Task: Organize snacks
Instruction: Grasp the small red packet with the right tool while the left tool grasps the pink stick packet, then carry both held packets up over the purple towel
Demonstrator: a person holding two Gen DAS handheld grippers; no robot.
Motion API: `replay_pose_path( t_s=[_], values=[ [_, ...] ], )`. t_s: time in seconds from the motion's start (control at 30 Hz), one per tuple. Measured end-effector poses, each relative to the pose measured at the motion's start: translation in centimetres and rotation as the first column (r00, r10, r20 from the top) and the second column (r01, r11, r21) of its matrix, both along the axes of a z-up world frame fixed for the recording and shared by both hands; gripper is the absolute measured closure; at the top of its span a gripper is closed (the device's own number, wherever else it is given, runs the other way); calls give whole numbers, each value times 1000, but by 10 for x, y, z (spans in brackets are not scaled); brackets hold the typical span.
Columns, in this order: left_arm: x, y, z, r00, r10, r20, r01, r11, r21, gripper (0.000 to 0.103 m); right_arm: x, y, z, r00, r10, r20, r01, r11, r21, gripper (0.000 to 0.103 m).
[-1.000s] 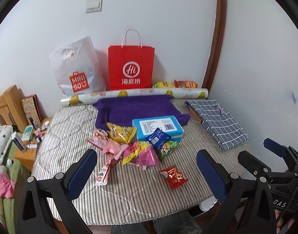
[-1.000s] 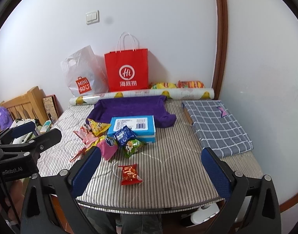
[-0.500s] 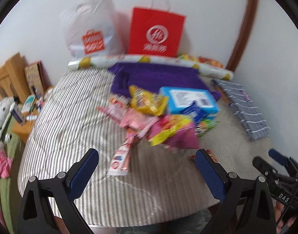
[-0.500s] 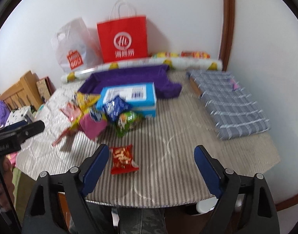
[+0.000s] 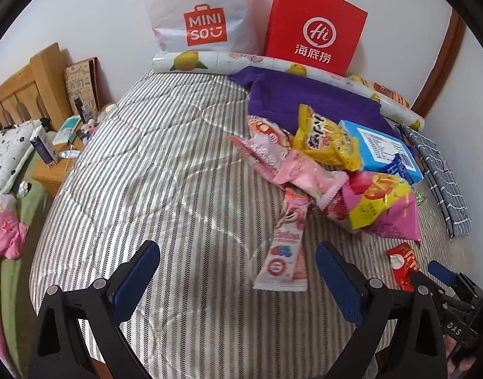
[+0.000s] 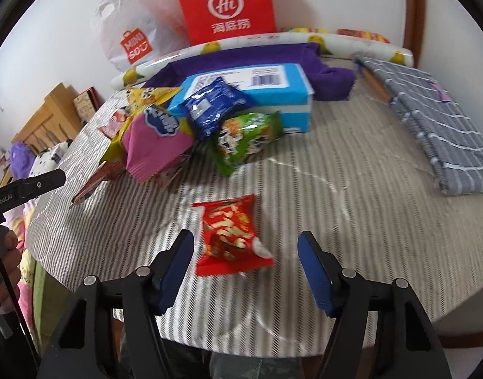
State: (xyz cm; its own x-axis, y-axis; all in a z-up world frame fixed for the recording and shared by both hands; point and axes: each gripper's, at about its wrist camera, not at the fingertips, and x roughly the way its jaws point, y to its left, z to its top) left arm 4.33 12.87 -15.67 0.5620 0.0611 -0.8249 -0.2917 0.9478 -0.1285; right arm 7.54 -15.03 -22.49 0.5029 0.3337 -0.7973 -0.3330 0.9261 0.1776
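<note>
A pile of snack packets lies on the striped table. In the left wrist view a long pink stick packet lies just ahead of my open, empty left gripper, with a yellow bag, pink packets and a blue box behind. In the right wrist view a red snack packet lies between the open jaws of my right gripper, not held. A blue packet, a green packet and a magenta bag lie beyond it.
A red paper bag and a white MINISO bag stand against the back wall behind a lemon-print roll. A purple cloth lies under the pile. A folded grey checked cloth lies right. A bed stands left.
Both grippers have moved forward and down toward the table. The red packet now sits between the right gripper's fingers; the pink stick packet is close ahead of the left gripper.
</note>
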Motion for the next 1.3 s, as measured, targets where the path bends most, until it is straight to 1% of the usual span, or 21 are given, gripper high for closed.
replay_pose_path(
  t_s=[0.13,0.17,0.23,0.33,0.4,0.43,0.53,0.63,0.7,0.83,0.9,0.93,0.97,1.03,1.1,1.13,1.2,1.27,1.3],
  values=[
    [3,1,-9,999,-40,-8,39,999,-16,4,5,15,-11,1000,25,-3,-25,999,-26,42],
    [4,-1,-11,999,-50,-7,50,999,-15,4,6,17,-15,999,29,-13,-30,999,-28,45],
    [8,-6,-13,997,-78,-1,78,997,-21,4,8,20,-21,999,35,-26,-36,999,-34,47],
    [14,-11,-13,994,-112,13,113,993,-40,4,7,22,-21,999,43,1,-43,997,-68,53],
    [20,-17,-12,991,-134,18,135,990,-31,4,8,23,-21,999,45,10,-45,996,-75,56],
    [23,-19,-12,990,-140,15,140,990,-21,4,9,21,-20,999,44,16,-43,996,-73,59],
    [31,-24,-16,987,-160,-1,160,987,14,7,14,14,-18,1000,17,26,-15,997,-75,59],
    [41,-26,-23,985,-173,-24,174,985,15,11,21,3,-16,999,-18,36,20,997,-71,59],
    [47,-26,-28,983,-181,-38,182,983,16,18,26,-3,-14,999,-37,39,40,996,-74,59],
    [56,-26,-35,980,-191,-55,191,982,6,28,38,-17,-11,996,-80,42,83,993,-84,59],
    [60,-27,-38,977,-201,-66,202,979,0,37,43,-22,-10,995,-93,42,96,992,-83,59],
    [62,-27,-40,976,-204,-71,205,979,5,40,46,-24,-11,994,-99,41,102,991,-81,59],
    [64,-27,-41,976,-206,-75,208,978,10,46,47,-24,-11,994,-101,40,104,991,-83,59],
    [64,-28,-42,975,-211,-74,214,976,31,50,51,-24,-12,994,-101,42,105,991,-87,59],
    [64,-29,-42,973,-218,-75,221,974,43,61,54,-24,-12,994,-101,43,105,990,-89,59],
    [63,-28,-41,973,-220,-75,224,974,43,64,55,-24,-13,994,-102,43,106,990,-90,59],
    [61,-28,-40,969,-233,-78,237,971,44,75,55,-24,-14,994,-103,42,106,990,-90,59],
    [58,-27,-39,967,-242,-75,245,969,36,80,56,-24,-13,993,-106,46,109,990,-89,59],
    [55,-26,-38,969,-237,-74,240,970,35,80,56,-24,-13,993,-107,47,110,990,-90,59]
  ],
)
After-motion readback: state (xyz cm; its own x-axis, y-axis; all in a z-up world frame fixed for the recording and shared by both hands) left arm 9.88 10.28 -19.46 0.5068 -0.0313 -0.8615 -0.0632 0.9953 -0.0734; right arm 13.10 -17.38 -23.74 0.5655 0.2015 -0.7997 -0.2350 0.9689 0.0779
